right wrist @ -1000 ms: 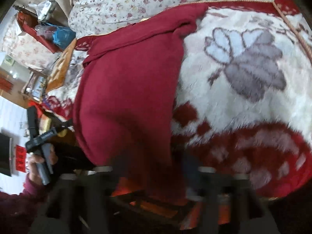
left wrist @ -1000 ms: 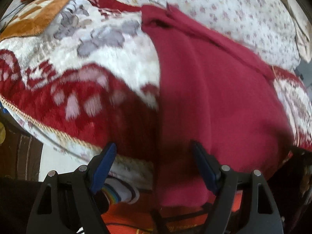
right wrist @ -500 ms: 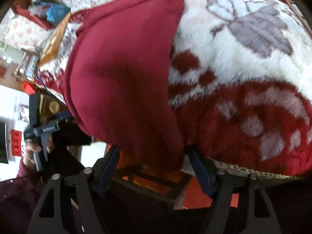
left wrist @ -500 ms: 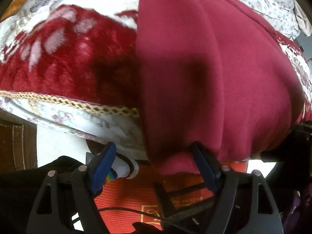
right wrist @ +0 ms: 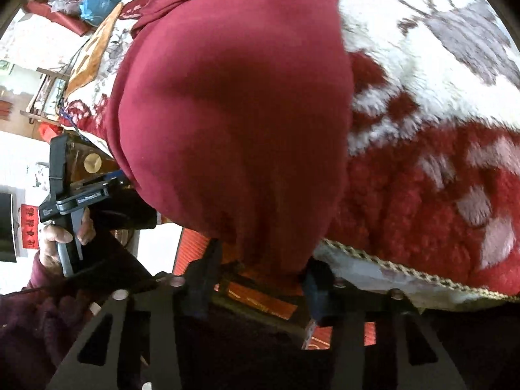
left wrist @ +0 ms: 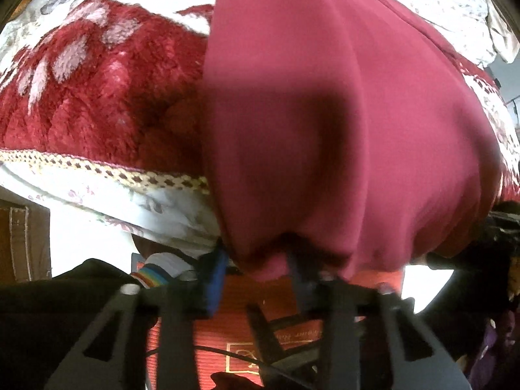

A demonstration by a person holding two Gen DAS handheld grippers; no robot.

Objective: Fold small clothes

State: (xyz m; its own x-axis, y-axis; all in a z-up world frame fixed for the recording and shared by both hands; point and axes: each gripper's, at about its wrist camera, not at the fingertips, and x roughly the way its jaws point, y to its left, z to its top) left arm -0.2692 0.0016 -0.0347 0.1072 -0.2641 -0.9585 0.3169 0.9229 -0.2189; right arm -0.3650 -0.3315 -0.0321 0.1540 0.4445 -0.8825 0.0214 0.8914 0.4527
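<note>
Garment [left wrist: 341,104], plush red-white blanket [left wrist: 97,91], red mat [left wrist: 247,334]

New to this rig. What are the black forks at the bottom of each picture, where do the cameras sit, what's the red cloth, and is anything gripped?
No robot here: a person holds a hand-held two-finger gripper in each hand, each with a fisheye camera looking along its fingers. The black forks are those fingers. One picture is from the left gripper, the other from the right gripper. The right view also shows the person's hand holding the left one. A dark red garment lies on a red and white plush blanket, its near hem hanging over the edge. Both grippers' jaws have just been closing, with the hem between them. The left looks pinched on it; the right's contact is too blurred to confirm.
</note>
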